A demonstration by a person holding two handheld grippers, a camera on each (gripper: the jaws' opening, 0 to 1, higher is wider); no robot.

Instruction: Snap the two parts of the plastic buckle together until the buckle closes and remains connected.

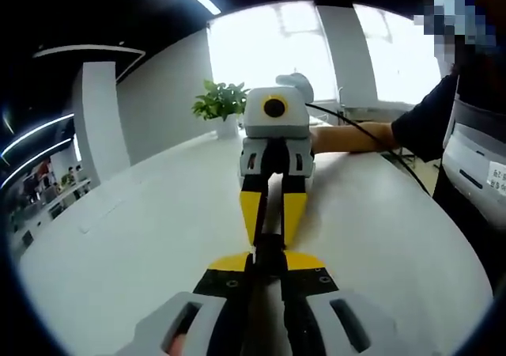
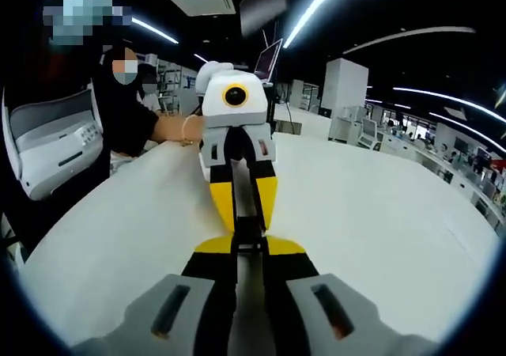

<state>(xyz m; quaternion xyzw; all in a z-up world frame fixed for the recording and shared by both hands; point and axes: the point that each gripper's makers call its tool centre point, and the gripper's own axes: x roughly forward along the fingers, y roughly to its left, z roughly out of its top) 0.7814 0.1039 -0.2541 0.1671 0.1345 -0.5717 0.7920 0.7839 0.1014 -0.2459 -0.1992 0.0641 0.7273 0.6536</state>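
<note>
Tip to tip over the white table [image 1: 118, 237], the left gripper [image 1: 267, 255] and right gripper [image 2: 247, 241] each pinch the black buckle [image 1: 269, 249], a potted plant [image 1: 221, 103] behind.

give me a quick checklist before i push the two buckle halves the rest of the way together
1. Left gripper shut on its buckle half: ok.
2. Right gripper shut on its half: ok.
3. Grippers facing nose to nose, in line: ok.
4. Halves meeting at the tips: ok.
5. Buckle fully latched: cannot tell, the jaws hide the joint.
6. White table bare beneath: ok.
</note>
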